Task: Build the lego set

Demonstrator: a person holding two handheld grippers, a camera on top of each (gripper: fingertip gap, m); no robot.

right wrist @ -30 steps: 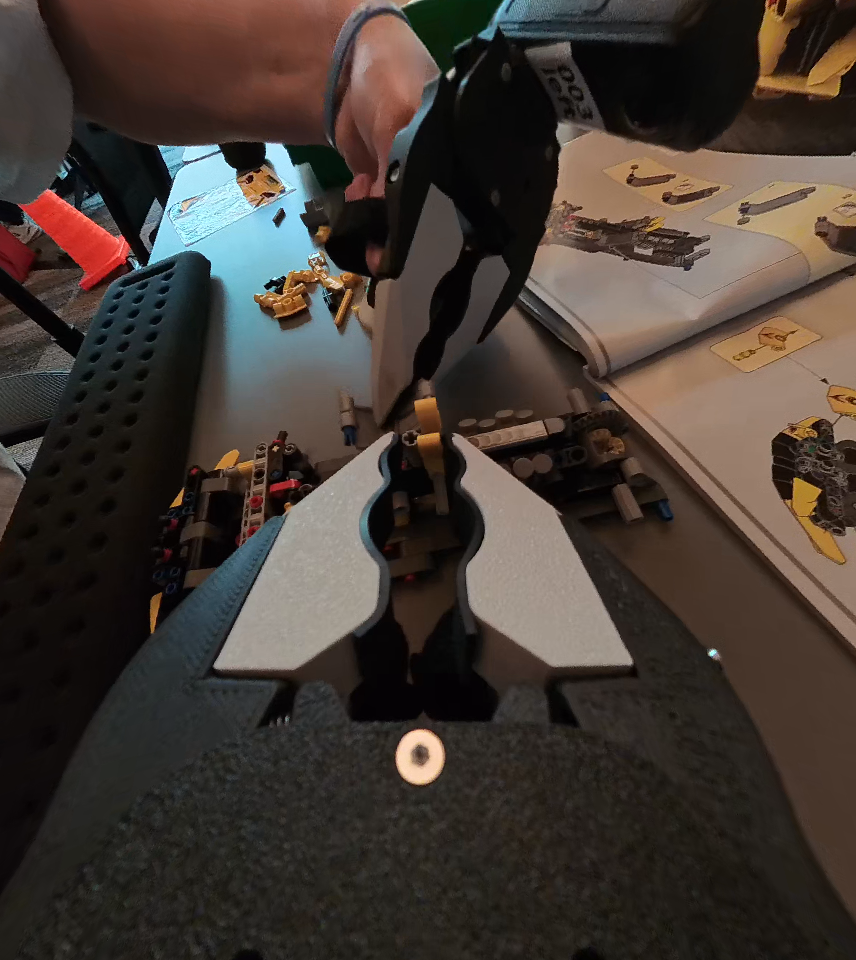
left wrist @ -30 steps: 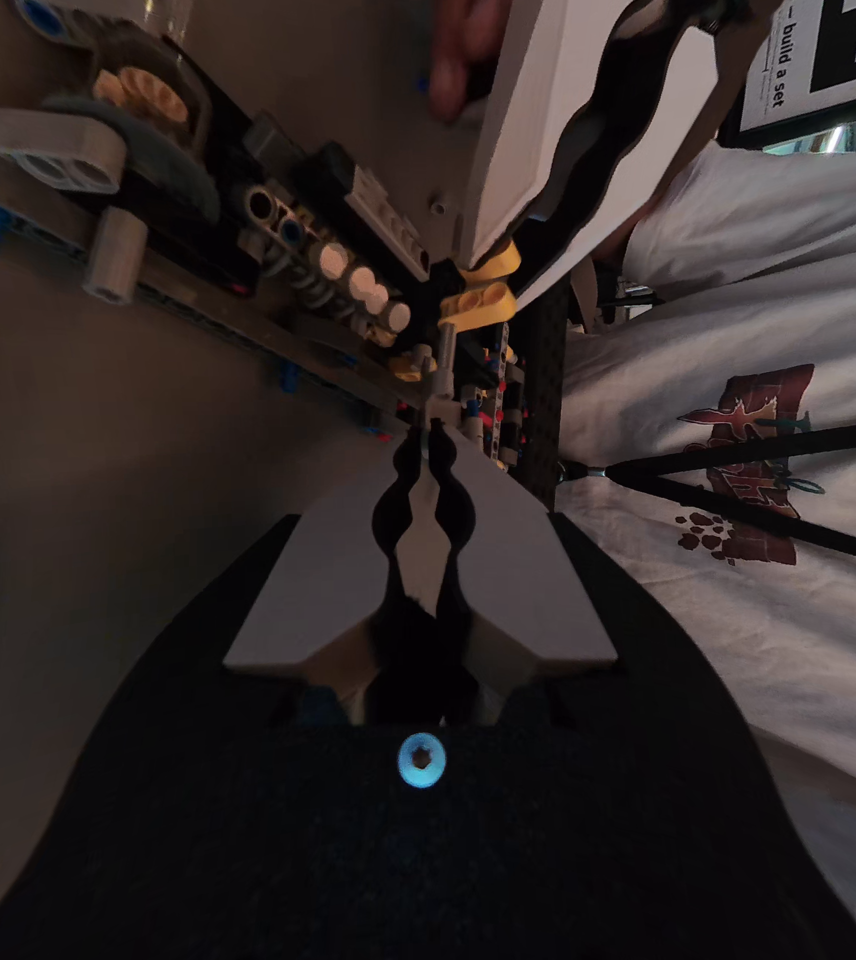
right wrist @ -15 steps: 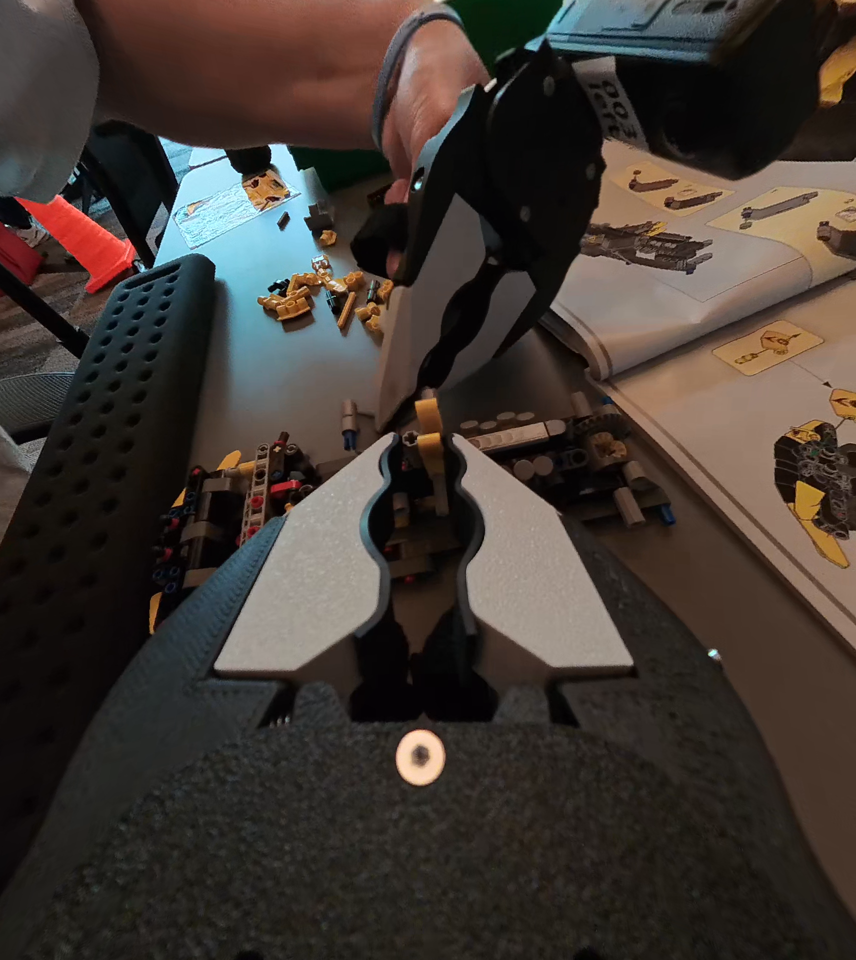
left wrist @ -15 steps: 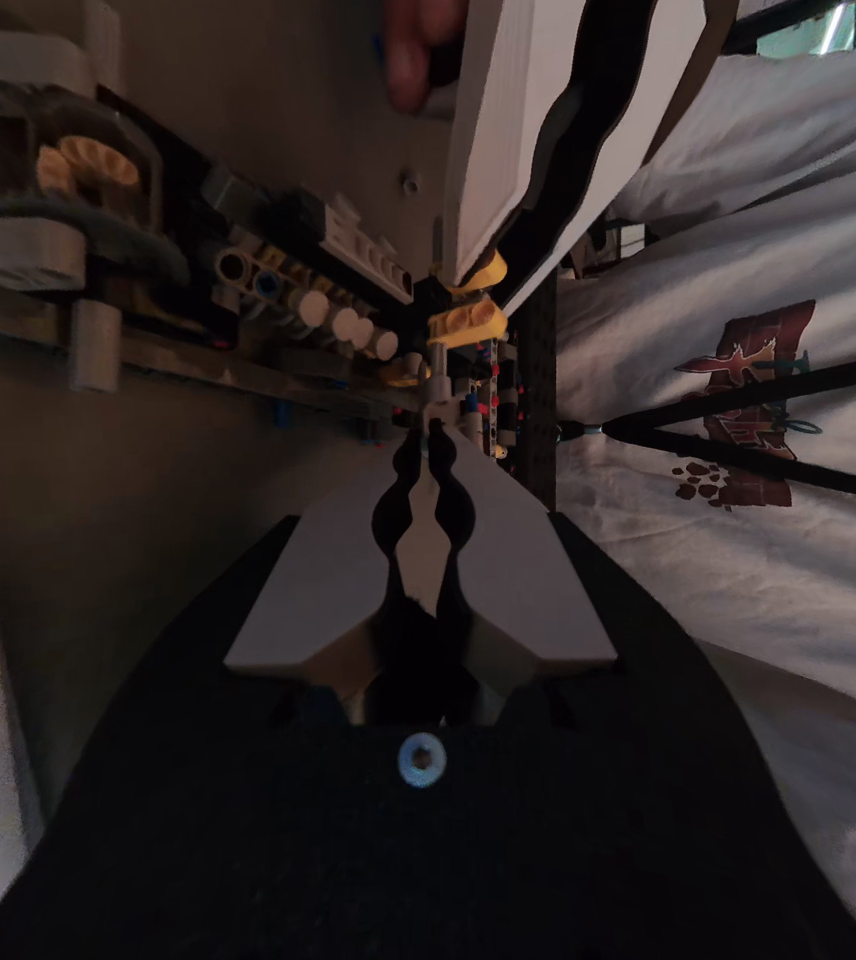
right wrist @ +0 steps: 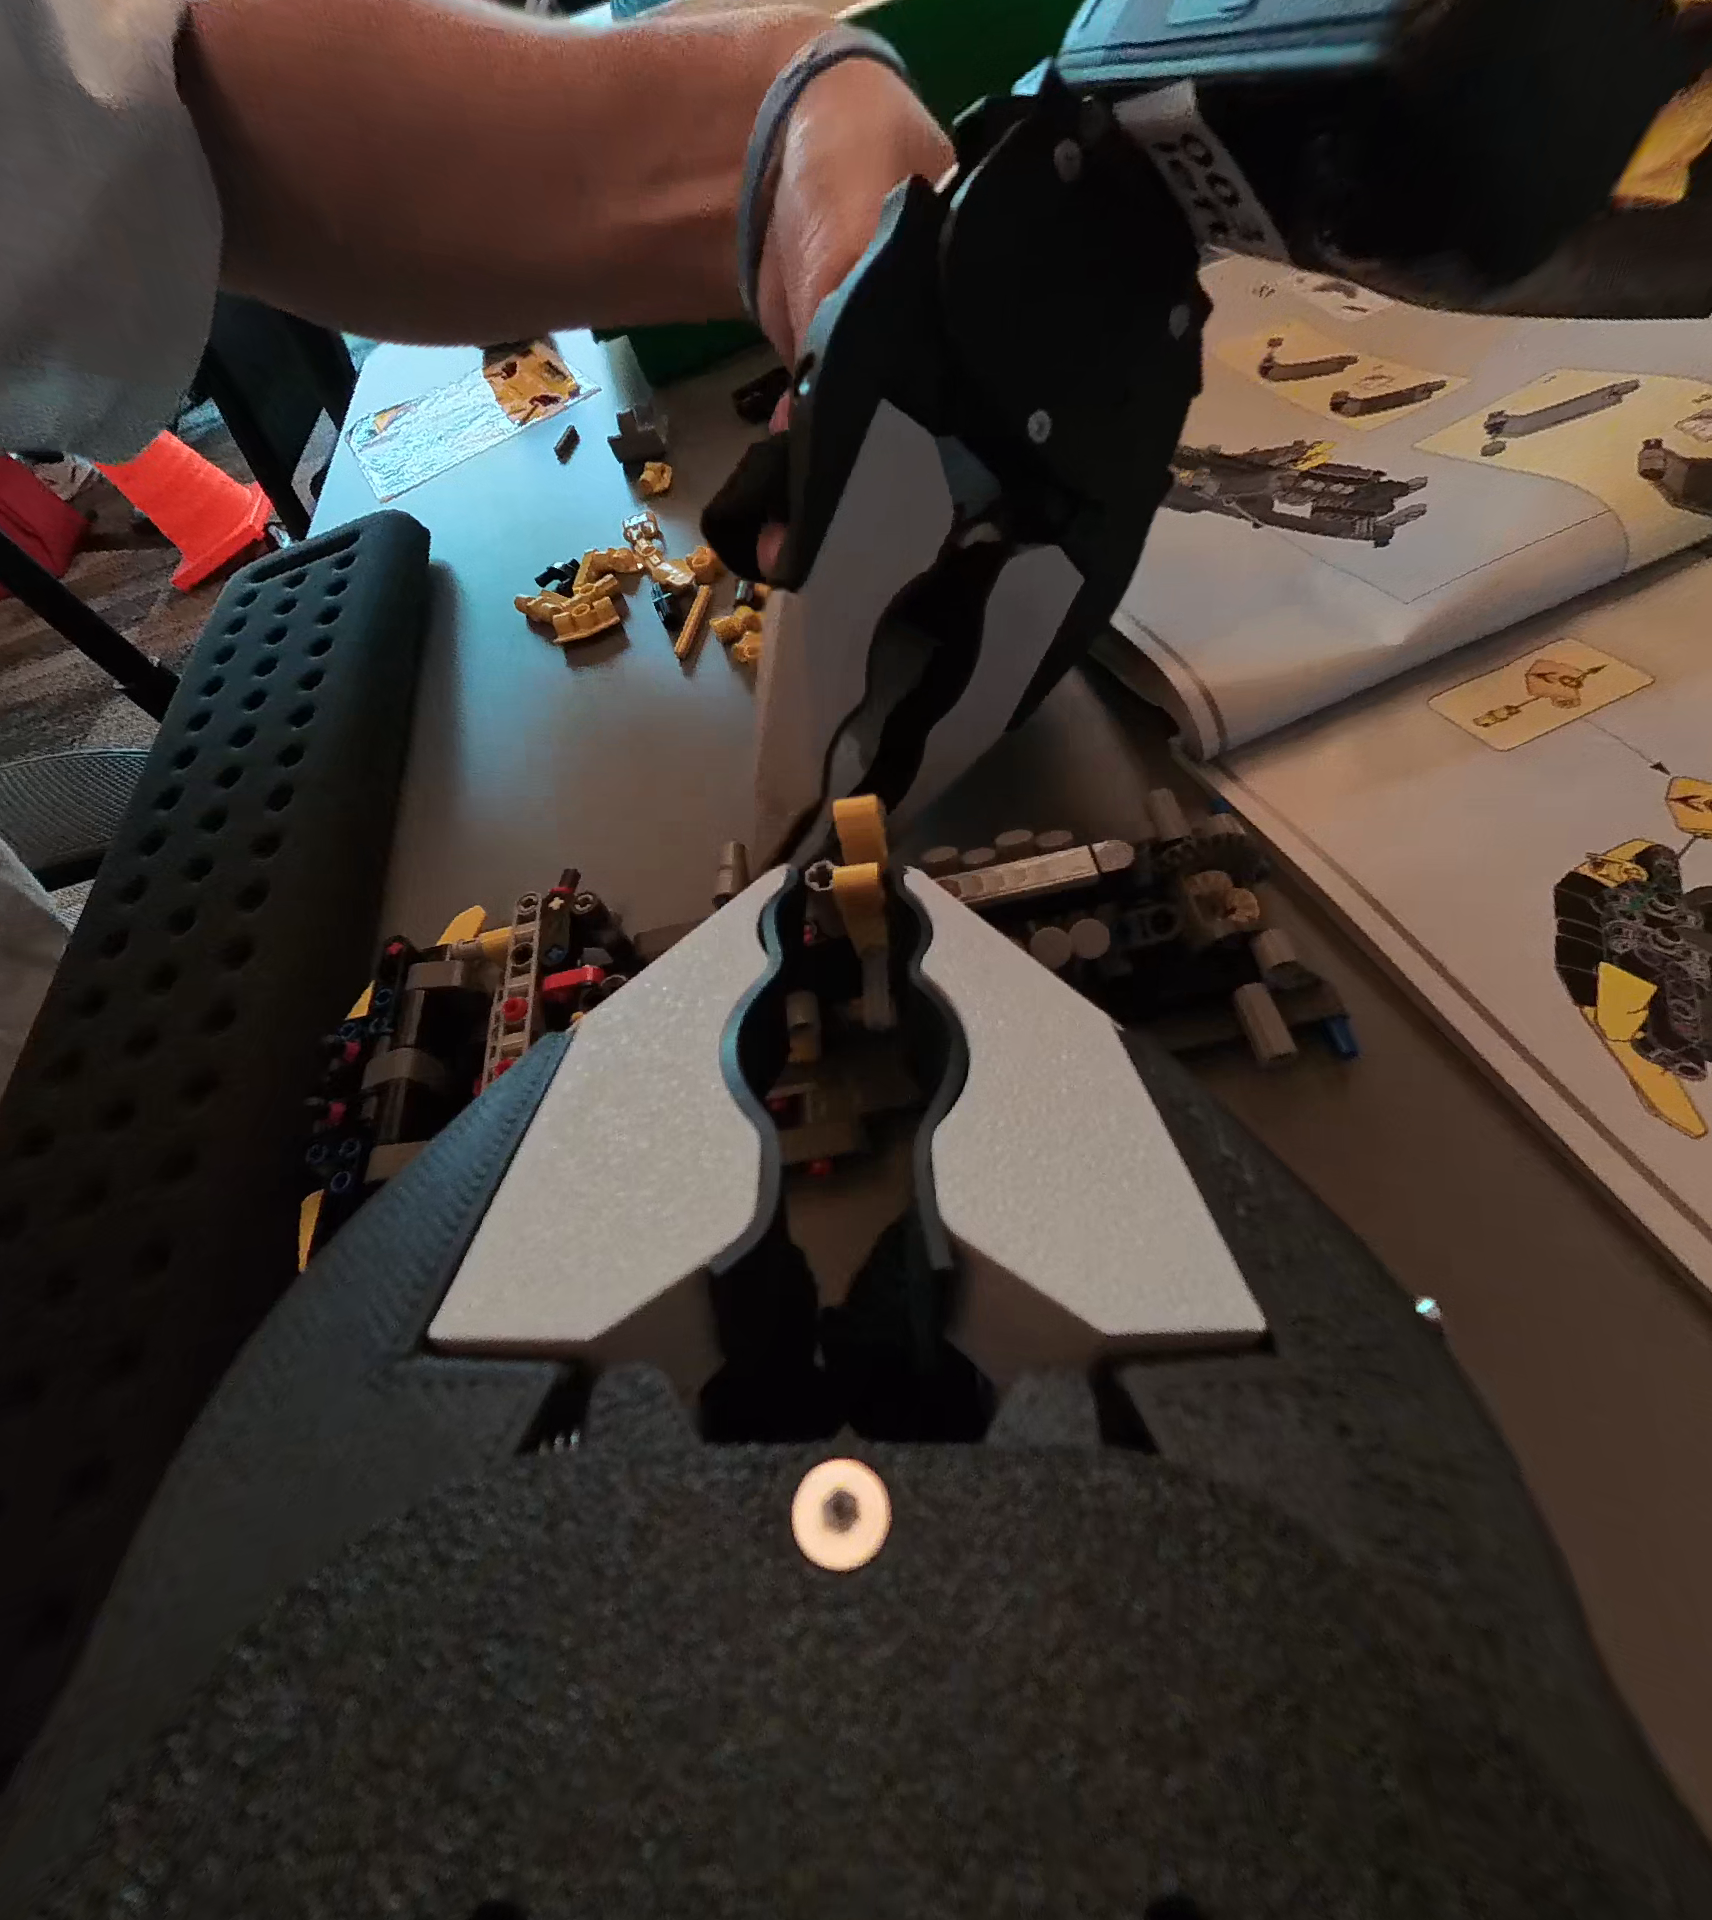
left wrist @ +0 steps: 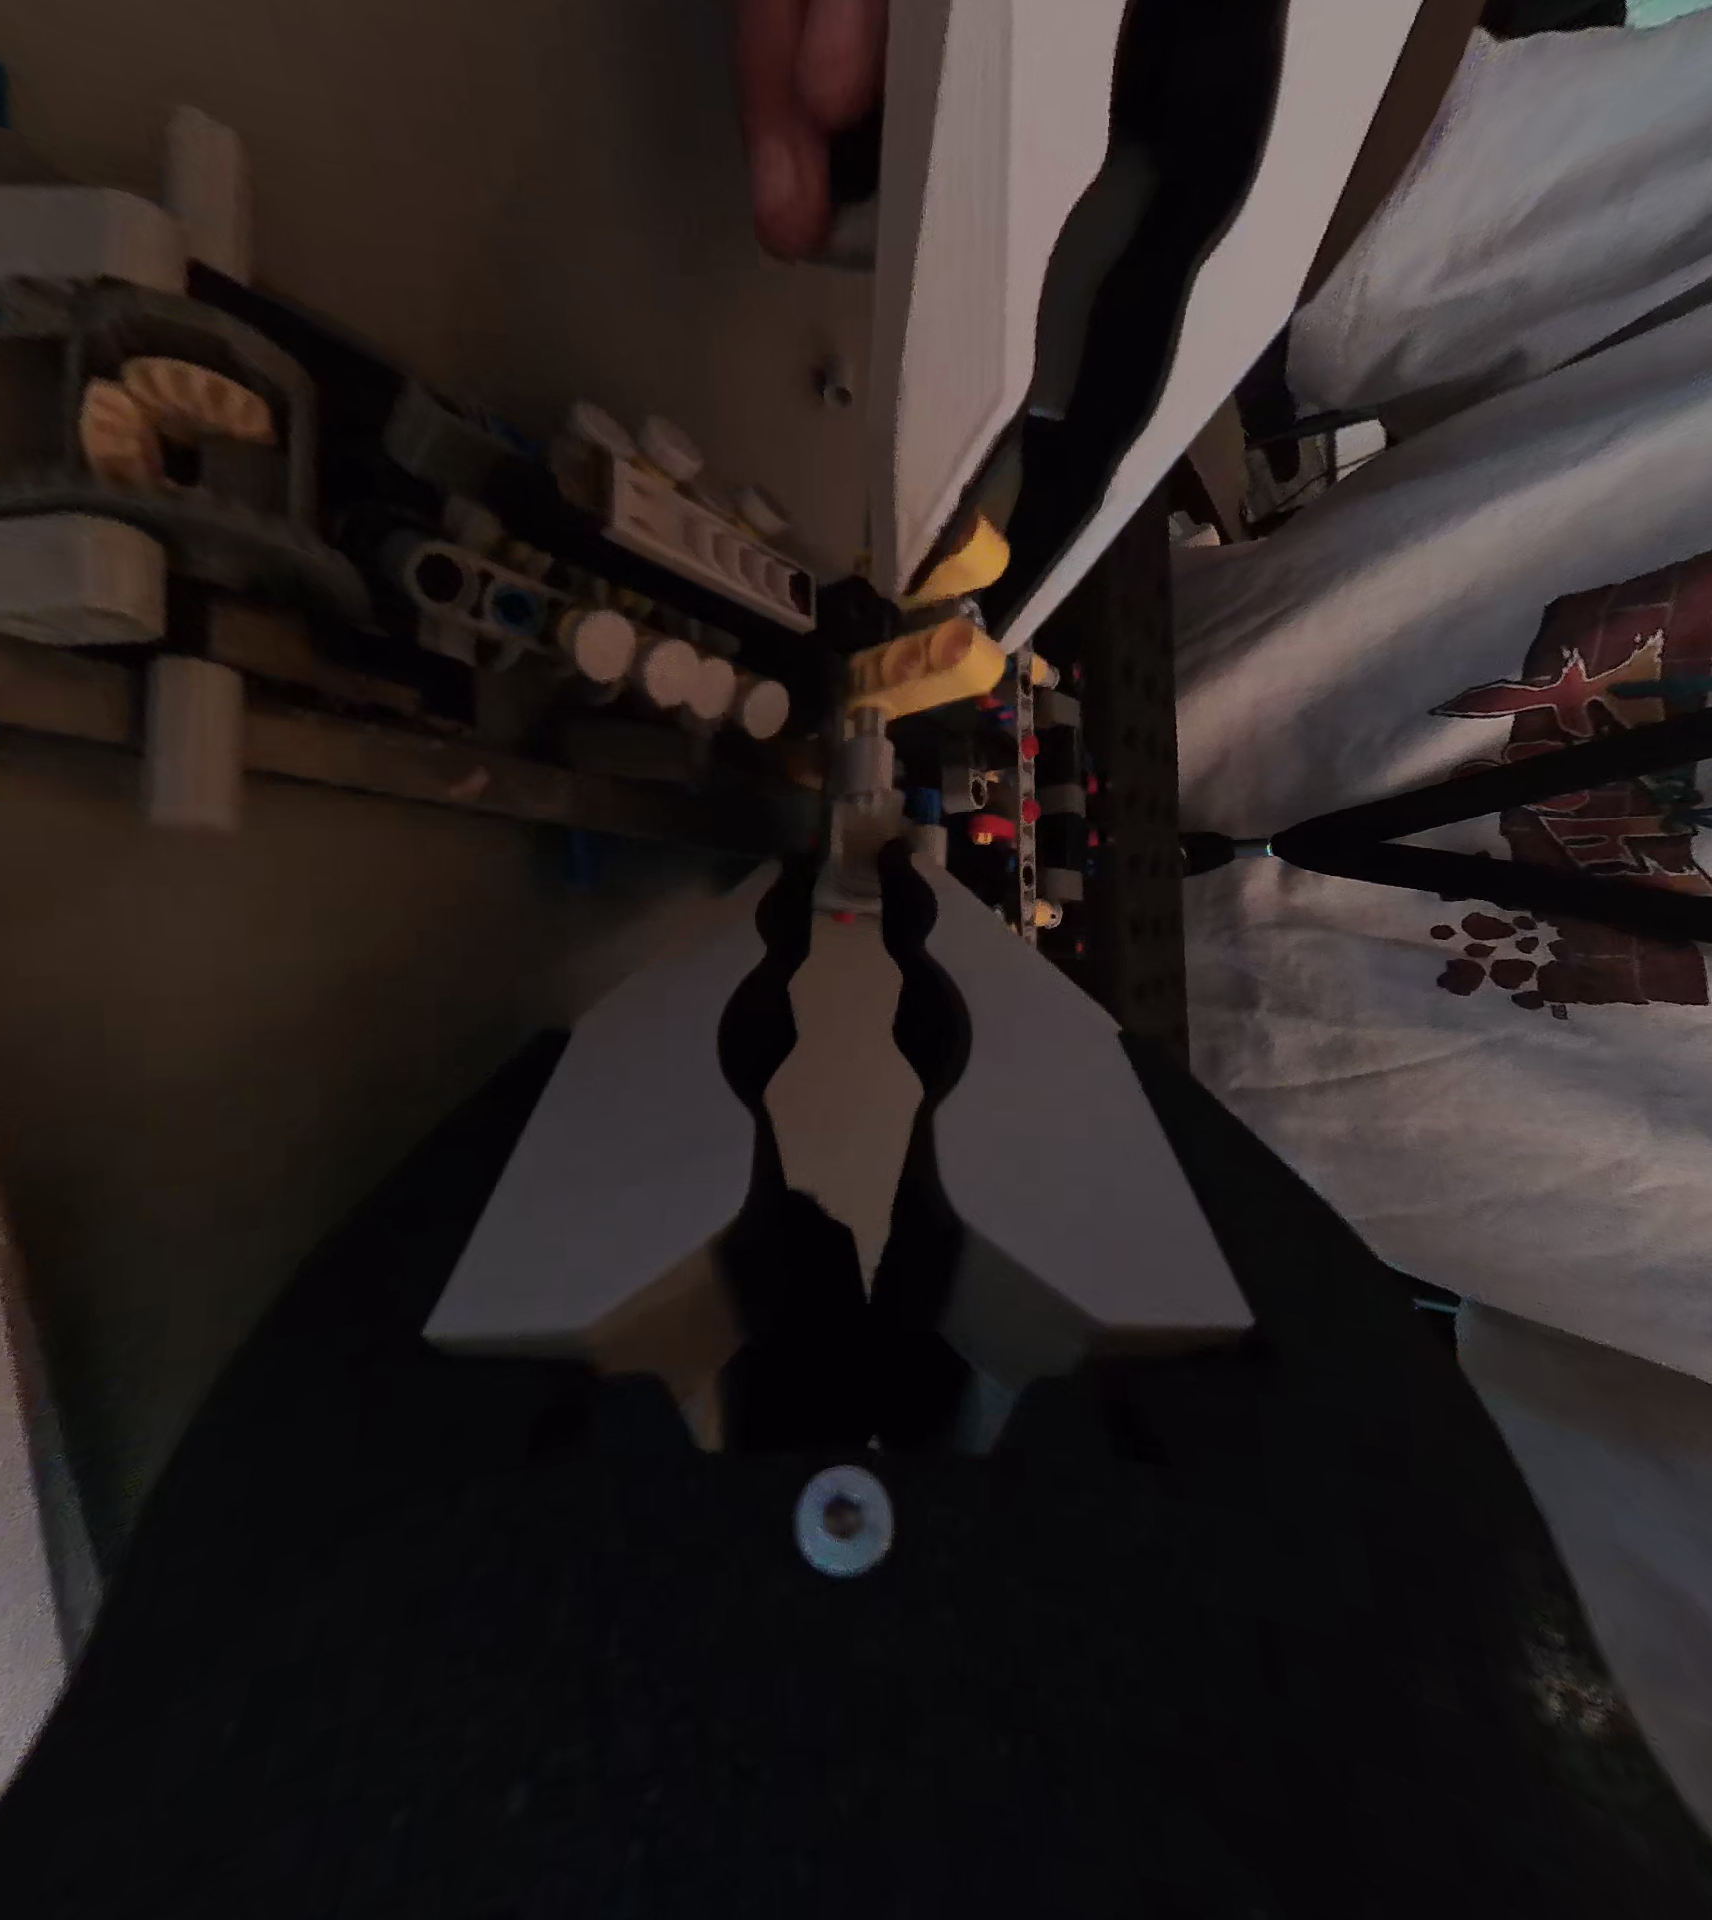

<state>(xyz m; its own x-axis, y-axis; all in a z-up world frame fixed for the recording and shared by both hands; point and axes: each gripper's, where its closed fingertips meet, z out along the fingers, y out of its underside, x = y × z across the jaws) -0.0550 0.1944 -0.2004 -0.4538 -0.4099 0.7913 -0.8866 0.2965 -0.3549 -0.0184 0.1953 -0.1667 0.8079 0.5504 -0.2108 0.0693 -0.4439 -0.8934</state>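
1. The left gripper (left wrist: 857, 873) is clamped on a grey pin (left wrist: 860, 774) under the yellow piece (right wrist: 857, 883).
2. The right gripper (right wrist: 847, 883) pinches that yellow piece above the model (right wrist: 1122, 914), toward 12 o'clock.
3. Fitting step; next, probably a straight, aligned push.

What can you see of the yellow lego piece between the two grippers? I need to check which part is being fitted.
The yellow lego piece looks like glossy plastic, in two stacked rounded lobes with holes showing in the left wrist view. It stands upright on a pale grey axle above the dark lego model. The right gripper closes around its lower lobe; the left gripper meets the upper one. Its exact shape stays partly hidden.
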